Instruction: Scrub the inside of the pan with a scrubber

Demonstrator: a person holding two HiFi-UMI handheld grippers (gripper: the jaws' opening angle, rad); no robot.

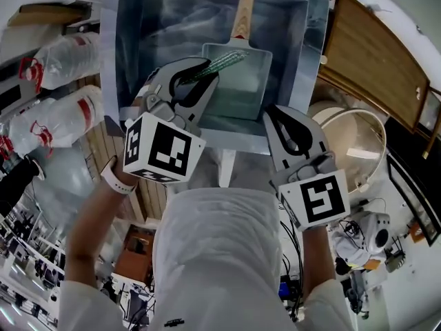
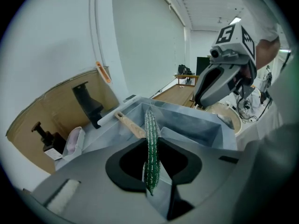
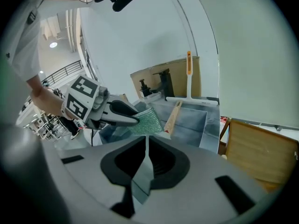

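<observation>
Scrubbing looks barely begun, if at all, judging from how things lie: the scrubber is in hand and over the pan, but no view shows it pressed to the pan's floor, so the whole inside is apparently left to do. At the far left of the head view lie 2 plastic bottles [image 1: 58,119], beside the 1 sink [image 1: 131,40]. The left gripper [image 1: 207,71] reaches over the sink's near edge with its jaws pinching the 1 green scrubber [image 1: 226,62], a thin mesh pad held edge-on that sticks out past the jaw tips above the near left corner of the pan [image 1: 241,88]. That 1 pan, square and pale, sits inside the sink with its wooden handle [image 1: 242,16] pointing away from the person. Whether pad and pan touch cannot be told. Further right, the right gripper [image 1: 279,116] hovers at the sink's near rim with its jaws pressed together on nothing, so nothing steadies the pan. That makes 2 grippers. At the far right stands 1 wooden board [image 1: 372,54].
</observation>
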